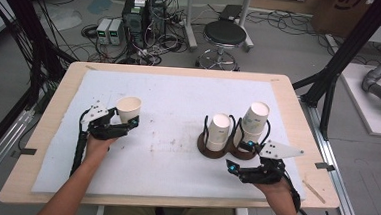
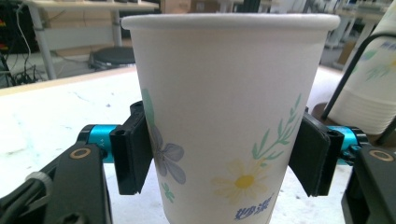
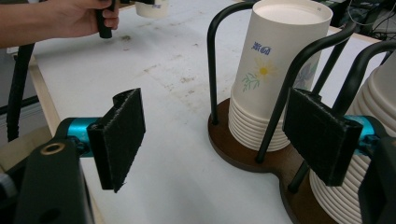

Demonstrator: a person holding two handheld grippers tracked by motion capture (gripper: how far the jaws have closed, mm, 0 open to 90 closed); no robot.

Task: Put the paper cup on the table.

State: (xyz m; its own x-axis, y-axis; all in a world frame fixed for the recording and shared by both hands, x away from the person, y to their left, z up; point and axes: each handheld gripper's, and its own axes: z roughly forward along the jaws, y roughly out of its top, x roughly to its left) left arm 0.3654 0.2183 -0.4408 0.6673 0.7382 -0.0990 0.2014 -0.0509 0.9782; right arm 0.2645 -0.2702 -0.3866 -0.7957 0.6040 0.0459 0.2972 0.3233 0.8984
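The left gripper (image 1: 127, 123) pinches a single paper cup (image 1: 128, 108) between its two black pads (image 2: 133, 151), one pad on each side of the cup's lower half. The cup stands upright in the jaws, open mouth up, with a flower print facing the left gripper view, over the white mat (image 1: 173, 106) on the left part of the table (image 1: 59, 94).

The right gripper (image 1: 238, 163) has its jaws spread wide with nothing between them. Just ahead of it, near its right jaw, stands a dark wooden cup holder (image 3: 243, 156) with black wire loops (image 3: 212, 56). The holder carries two stacks of paper cups: one stack (image 3: 273, 70) ahead and to the left of the jaws, the other stack (image 3: 373, 116) just behind the right pad (image 3: 320, 133). The right gripper is well apart from the held cup
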